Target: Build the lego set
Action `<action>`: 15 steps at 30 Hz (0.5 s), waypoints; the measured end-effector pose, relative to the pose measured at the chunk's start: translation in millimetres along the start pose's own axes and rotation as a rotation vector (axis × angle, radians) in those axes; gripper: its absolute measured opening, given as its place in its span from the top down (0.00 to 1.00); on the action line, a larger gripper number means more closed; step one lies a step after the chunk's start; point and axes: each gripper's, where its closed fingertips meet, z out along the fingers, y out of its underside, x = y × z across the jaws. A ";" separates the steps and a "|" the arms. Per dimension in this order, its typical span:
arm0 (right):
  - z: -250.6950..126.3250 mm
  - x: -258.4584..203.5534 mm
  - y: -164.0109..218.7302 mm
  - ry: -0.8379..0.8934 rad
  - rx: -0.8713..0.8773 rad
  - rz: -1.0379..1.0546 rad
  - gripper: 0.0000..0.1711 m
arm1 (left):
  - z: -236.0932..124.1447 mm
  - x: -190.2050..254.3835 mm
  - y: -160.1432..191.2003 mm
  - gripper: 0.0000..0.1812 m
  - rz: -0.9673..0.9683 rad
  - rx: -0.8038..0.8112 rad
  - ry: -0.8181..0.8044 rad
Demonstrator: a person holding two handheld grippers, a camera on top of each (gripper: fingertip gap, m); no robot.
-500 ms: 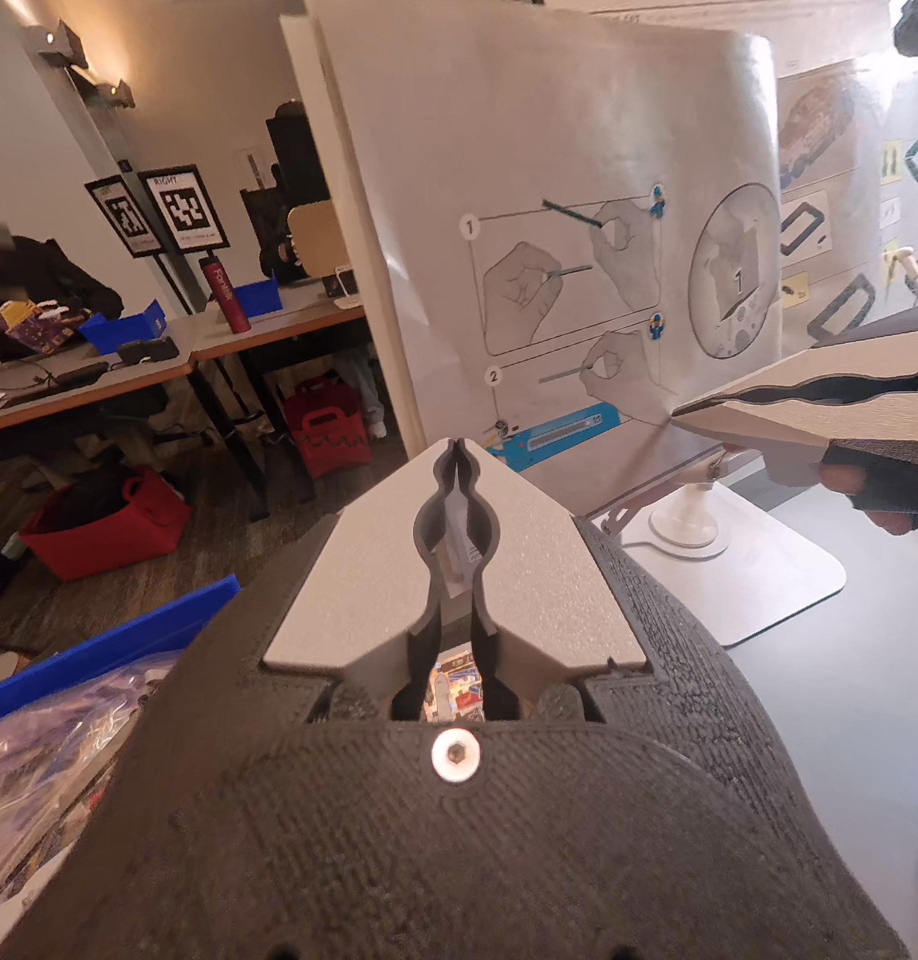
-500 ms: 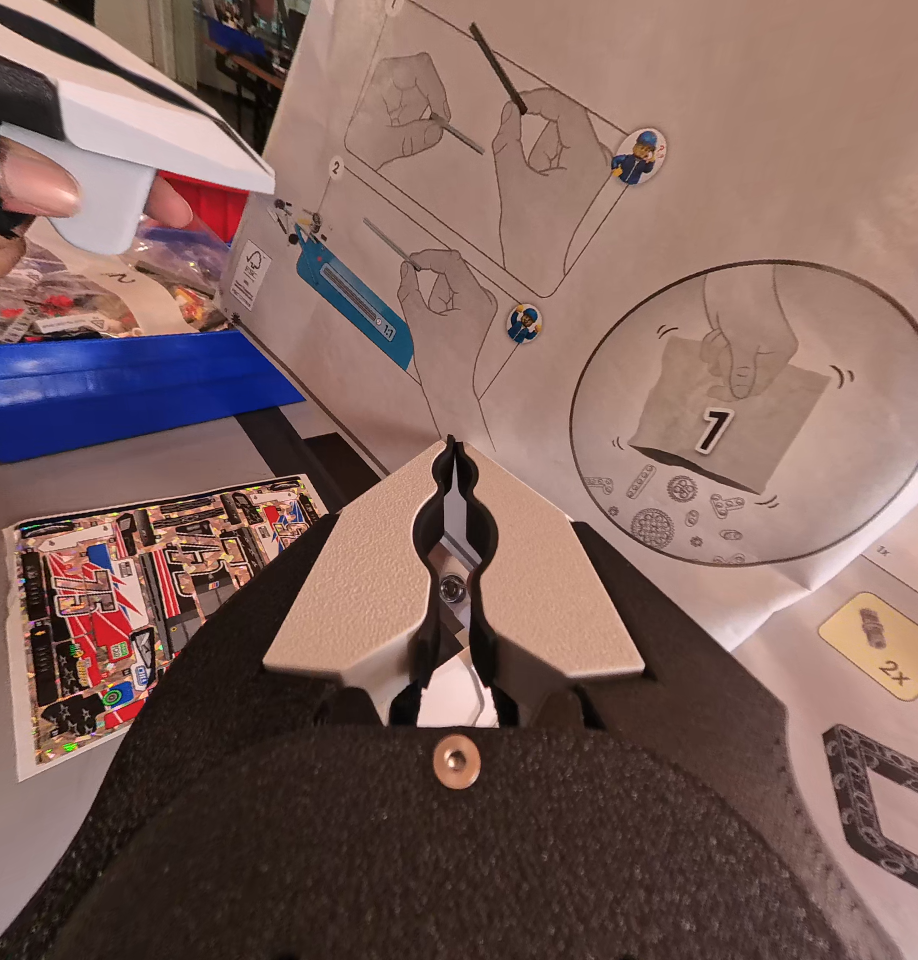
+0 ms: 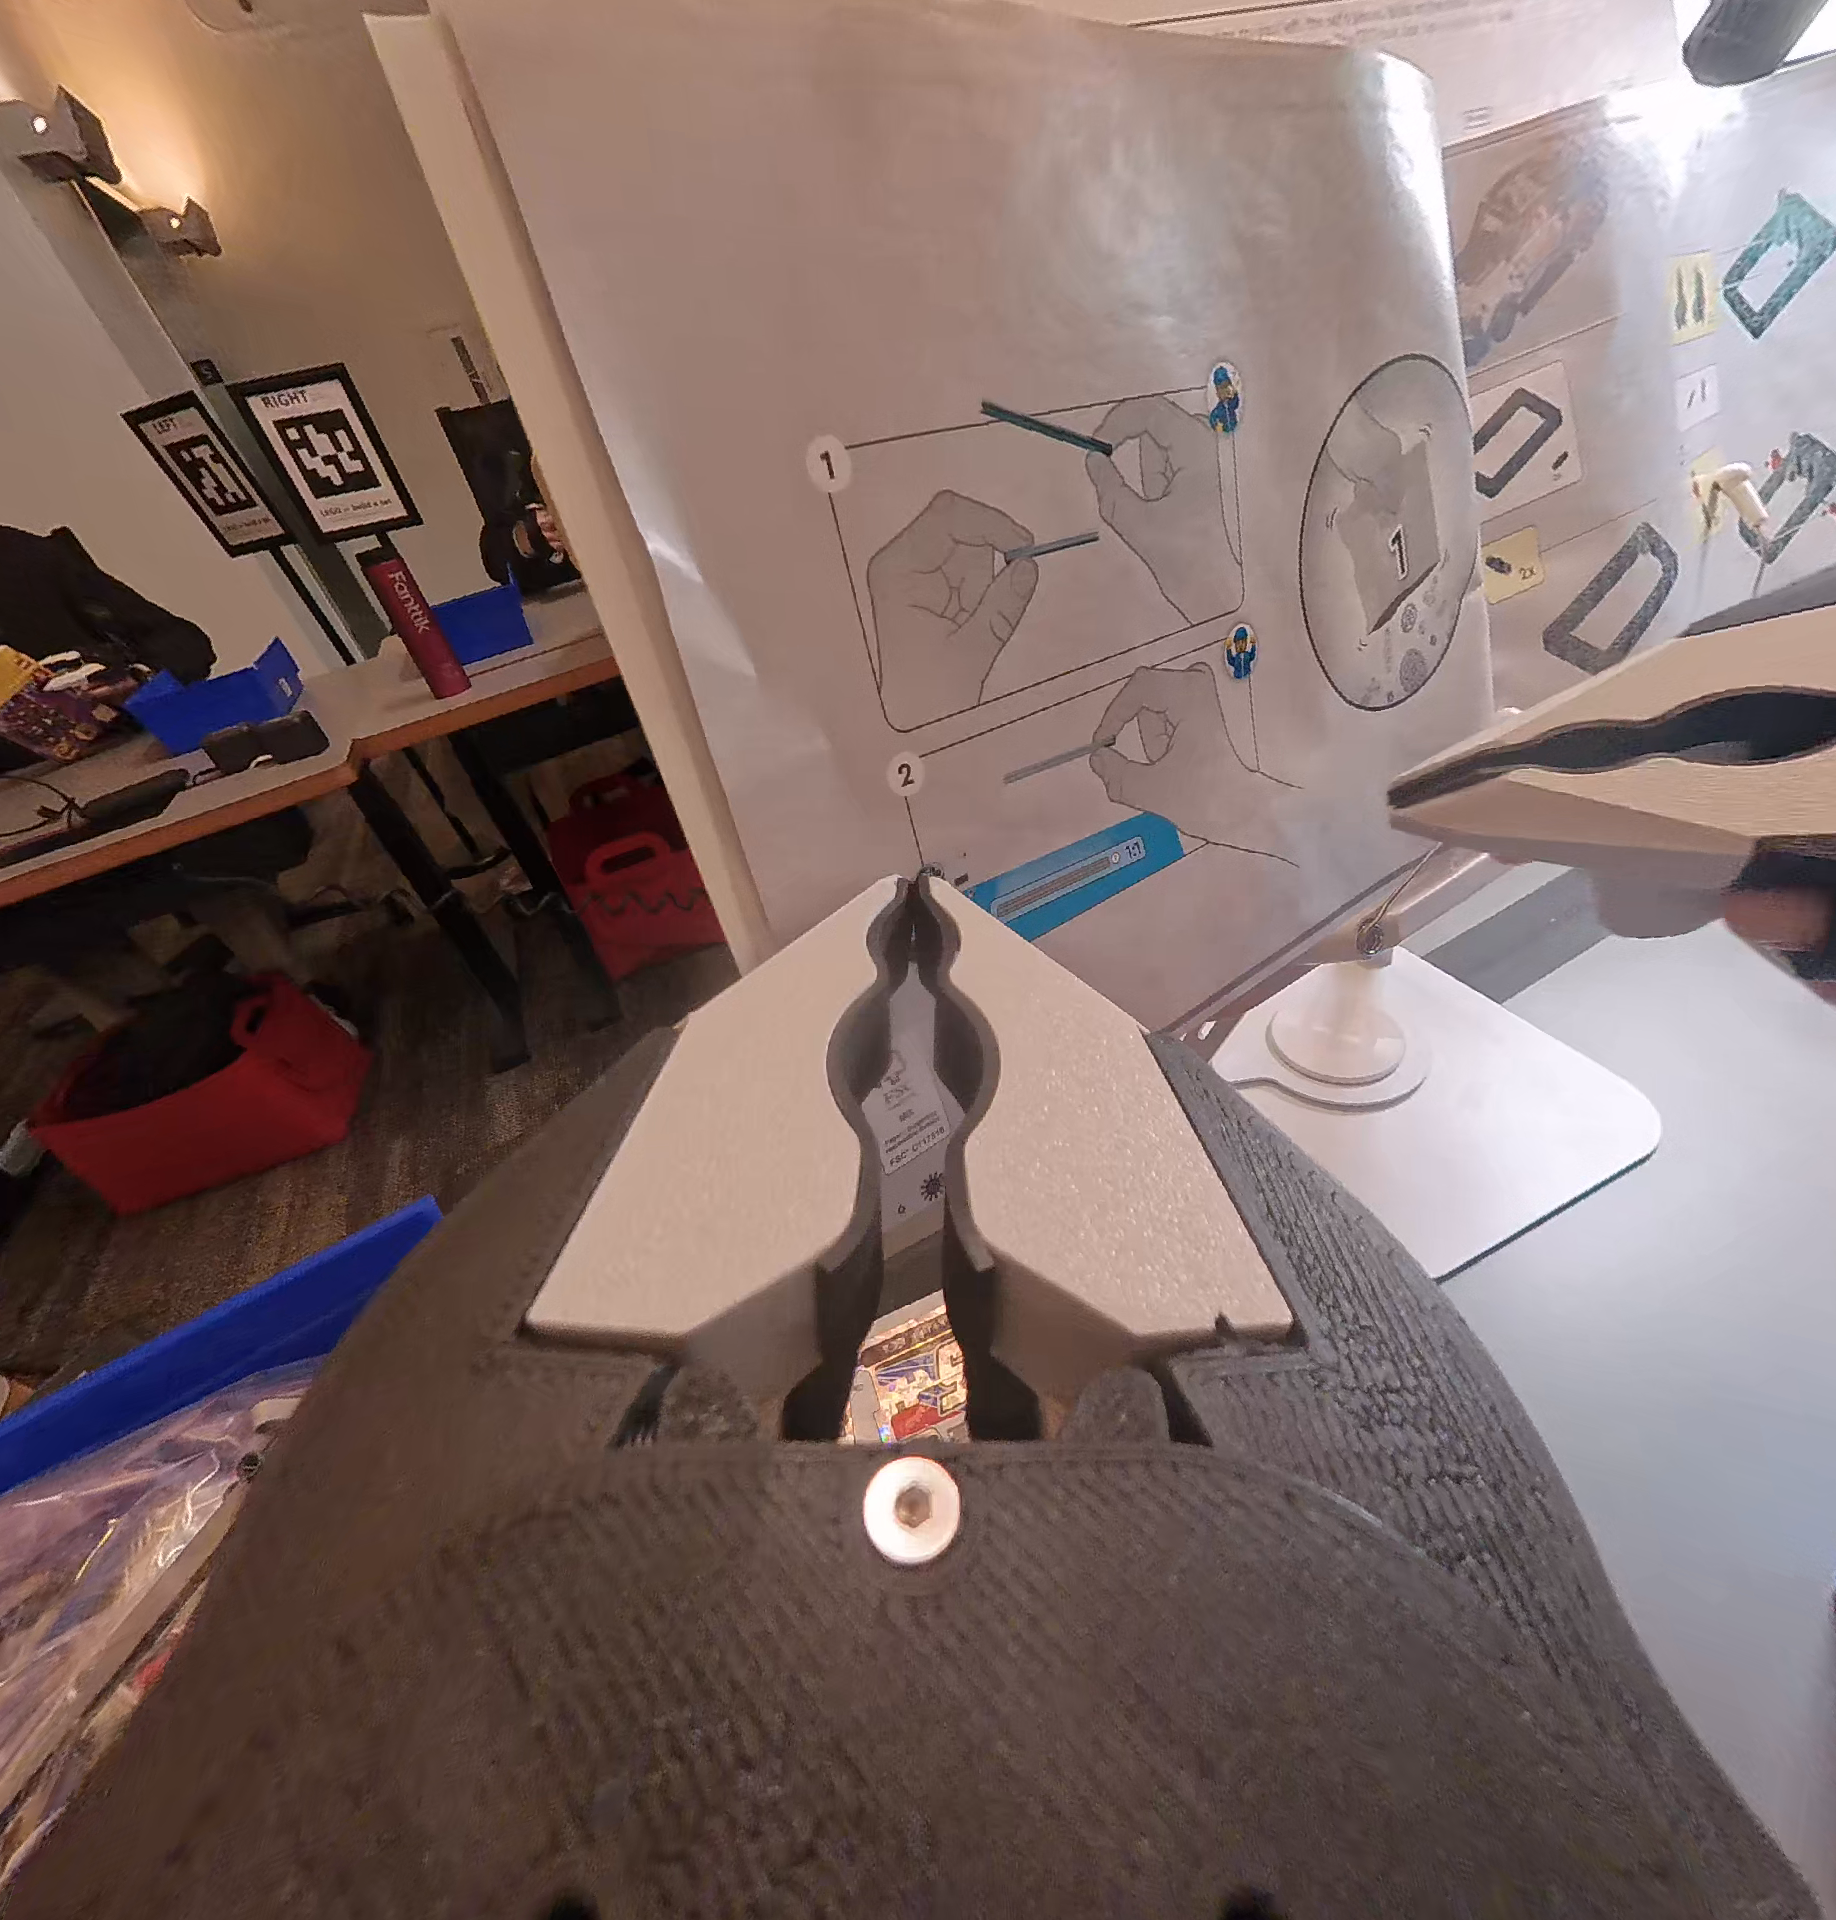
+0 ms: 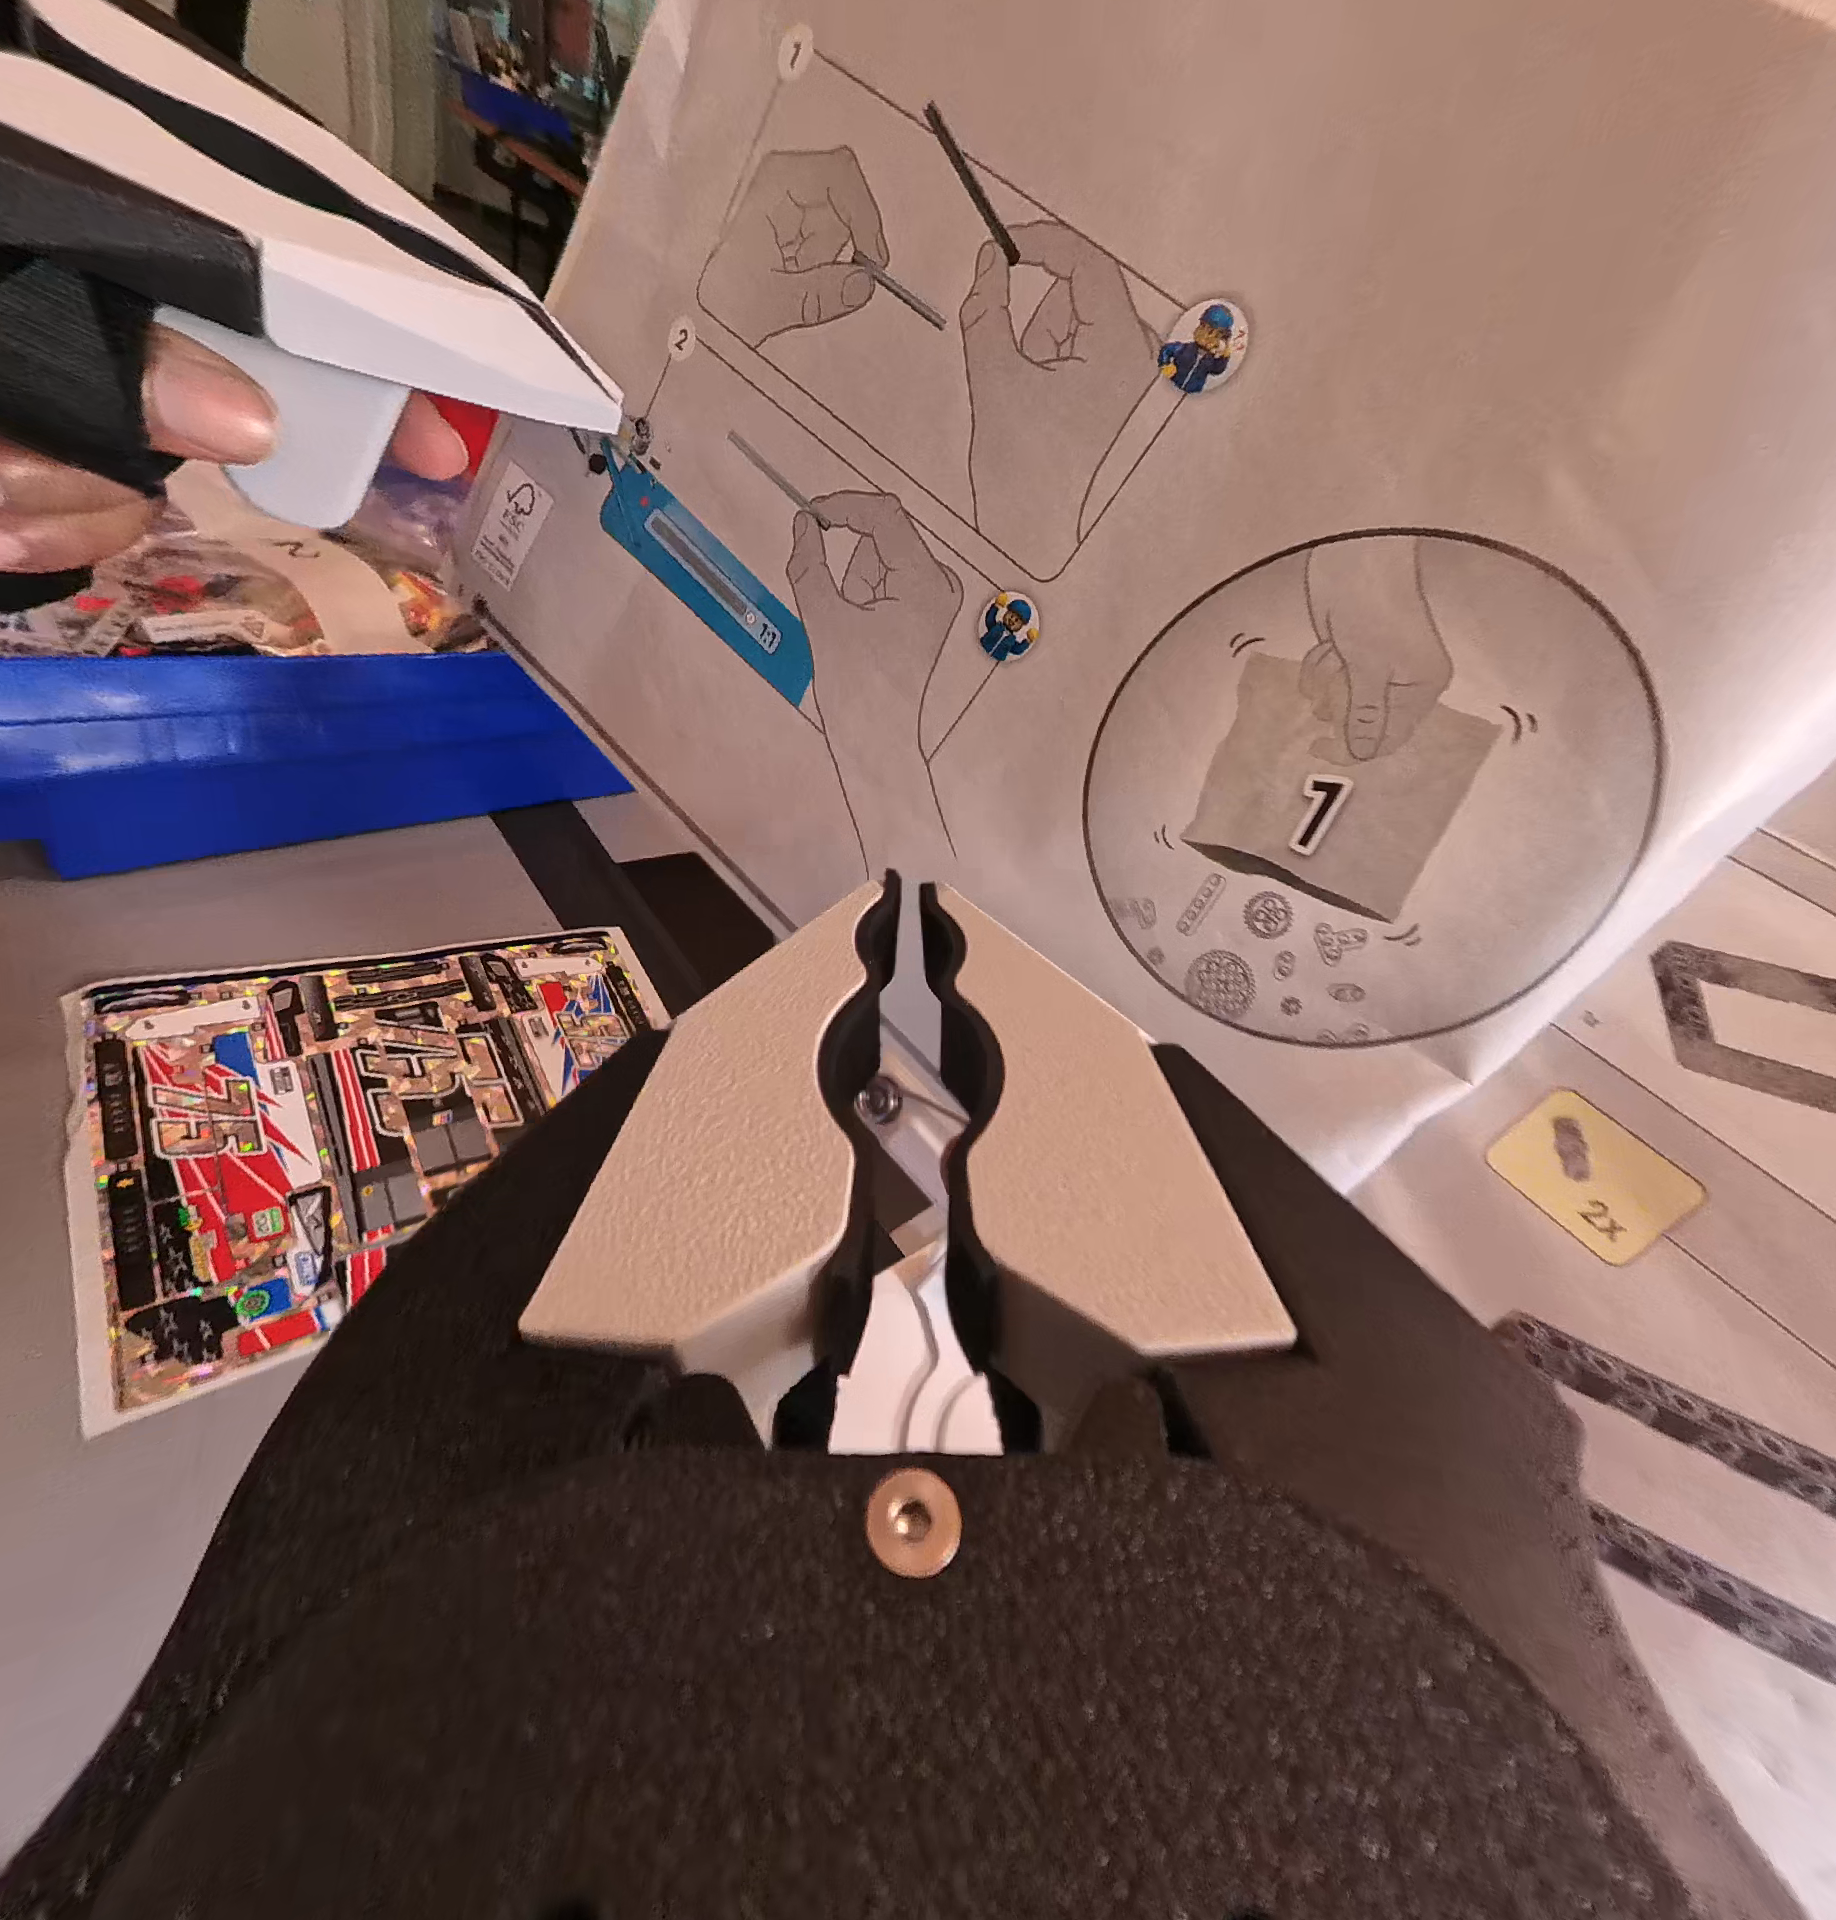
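Room: a workshop with a grey table (image 4: 270, 894) up front, more desks and red bags (image 3: 202, 1101) on the floor behind.
Booklet: the instruction booklet (image 3: 997, 312) stands upright, its page curling, drawings of hands and parts across it; in the right wrist view it fills the upper right (image 4: 1413, 312).
Left gripper: the left gripper (image 3: 915, 883) has its jaws pressed together on the lower corner of the page, pinching the paper; from the other side it comes in from the upper left (image 4: 613, 410) with its tip right on that corner.
Right gripper: the right gripper (image 4: 906, 883) sits at the booklet's bottom edge, jaws nearly together with a thin gap; whether they grip the paper, I cannot tell. In the left wrist view it reaches in from the right (image 3: 1397, 798).
Sticker sheet: a shiny sticker sheet (image 4: 301, 1143) lies flat on the table, left of the right gripper.
Bin: a blue bin (image 4: 270, 748) with bagged pieces sits beyond it.
Stand: a white stand (image 3: 1340, 1029) rests on the table behind the page.
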 end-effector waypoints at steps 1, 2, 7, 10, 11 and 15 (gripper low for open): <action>-5.1 0.9 1.0 -0.003 0.001 -0.010 0.98 | -0.4 -0.6 -0.1 1.00 -0.001 0.000 -0.002; -10.6 1.4 2.6 -0.008 0.000 -0.023 0.97 | -0.8 -1.2 -0.4 1.00 -0.002 0.002 -0.003; -44.3 9.4 13.7 -0.011 -0.007 -0.053 0.91 | -4.5 -4.9 -4.1 1.00 -0.018 0.020 -0.010; -69.4 16.9 18.8 0.002 -0.002 -0.039 0.87 | -5.9 1.0 -11.4 1.00 -0.011 0.043 -0.005; -77.5 19.0 21.5 0.004 -0.006 -0.031 0.85 | -5.5 4.2 -13.5 1.00 -0.002 0.047 -0.004; -107.8 29.6 32.3 0.030 -0.017 0.013 0.77 | 0.9 17.0 -13.4 1.00 0.035 0.032 -0.004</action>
